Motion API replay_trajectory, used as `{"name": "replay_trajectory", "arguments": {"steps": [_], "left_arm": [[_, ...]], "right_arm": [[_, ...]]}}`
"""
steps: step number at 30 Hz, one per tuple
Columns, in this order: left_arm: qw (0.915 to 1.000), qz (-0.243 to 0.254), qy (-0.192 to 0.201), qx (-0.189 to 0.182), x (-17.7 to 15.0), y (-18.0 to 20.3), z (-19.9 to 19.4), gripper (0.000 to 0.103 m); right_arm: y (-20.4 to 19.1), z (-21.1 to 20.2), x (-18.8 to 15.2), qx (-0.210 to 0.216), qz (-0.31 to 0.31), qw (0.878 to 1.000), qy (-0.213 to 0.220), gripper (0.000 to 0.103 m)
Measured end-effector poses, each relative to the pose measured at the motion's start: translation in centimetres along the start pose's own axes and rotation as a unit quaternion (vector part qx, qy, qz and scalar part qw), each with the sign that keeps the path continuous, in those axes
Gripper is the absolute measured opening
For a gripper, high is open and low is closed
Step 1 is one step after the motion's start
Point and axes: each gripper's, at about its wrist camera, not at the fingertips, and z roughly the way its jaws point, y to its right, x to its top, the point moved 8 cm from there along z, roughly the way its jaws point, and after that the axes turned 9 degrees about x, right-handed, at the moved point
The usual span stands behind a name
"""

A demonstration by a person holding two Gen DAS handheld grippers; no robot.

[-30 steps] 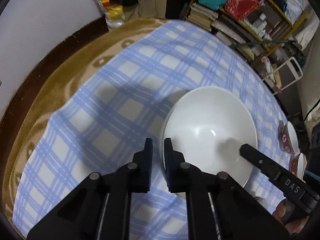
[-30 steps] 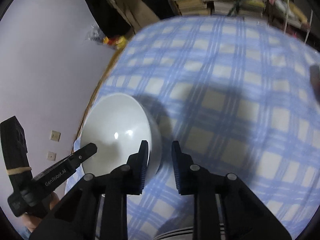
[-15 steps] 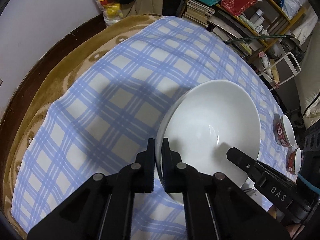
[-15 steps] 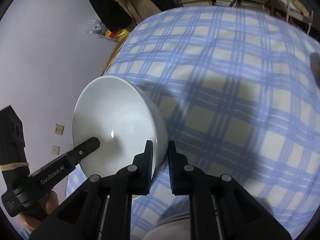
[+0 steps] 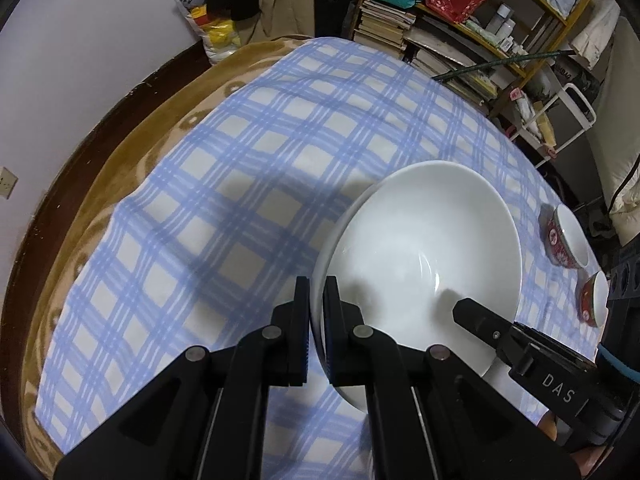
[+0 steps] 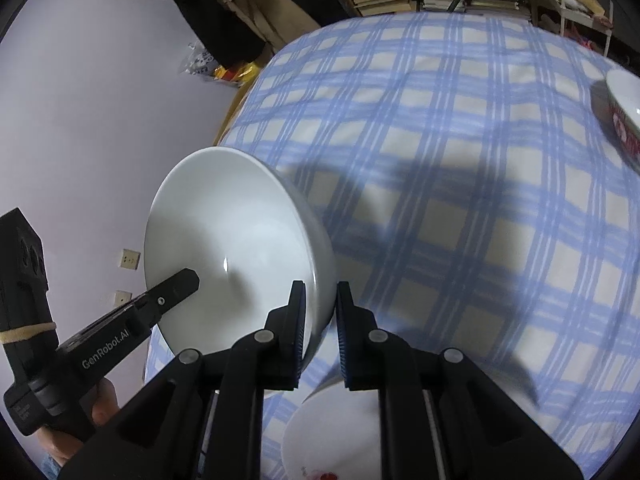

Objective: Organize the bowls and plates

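Observation:
A large white bowl (image 5: 428, 256) hangs above the blue checked tablecloth (image 5: 248, 184), held from both sides. My left gripper (image 5: 316, 292) is shut on its near rim, one finger inside and one outside. In the right wrist view the same white bowl (image 6: 228, 240) is tilted, and my right gripper (image 6: 319, 300) is shut on its opposite rim. Each view shows the other gripper's finger reaching into the bowl.
Two small red-patterned bowls (image 5: 566, 240) (image 5: 596, 298) sit at the table's right edge. Another red-patterned bowl (image 6: 622, 108) stands at the far right. A white plate (image 6: 332, 440) lies under my right gripper. A crowded bookshelf (image 5: 460, 20) stands beyond the table.
Both grippers closed onto the white bowl's rim and lifted it off the cloth. The bowl now sits higher and tilted, and a white plate has come into view below the right gripper.

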Motion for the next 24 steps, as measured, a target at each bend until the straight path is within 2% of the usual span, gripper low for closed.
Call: {"name": "replay_trajectory", "arguments": {"steps": [5, 14, 21, 24], "left_arm": [[0.9997, 0.001, -0.006, 0.022, -1.9, -1.7, -0.3, 0.007], [0.9988, -0.014, -0.04, 0.026, -5.4, -4.3, 0.9, 0.008], [0.9983, -0.031, -0.042, 0.027, -6.2, -5.9, 1.0, 0.008], [0.9983, -0.018, -0.045, 0.033, -6.5, -6.1, 1.2, 0.008]], "right_arm": [[-1.0, 0.8, -2.2, 0.011, -0.001, 1.0, -0.019, 0.016], [-1.8, 2.4, -5.1, 0.005, -0.015, 0.999, -0.05, 0.017], [-2.9, 3.5, -6.1, 0.007, -0.027, 0.997, -0.07, 0.018], [-3.1, 4.0, -6.3, 0.003, -0.036, 0.996, -0.076, 0.018]]}}
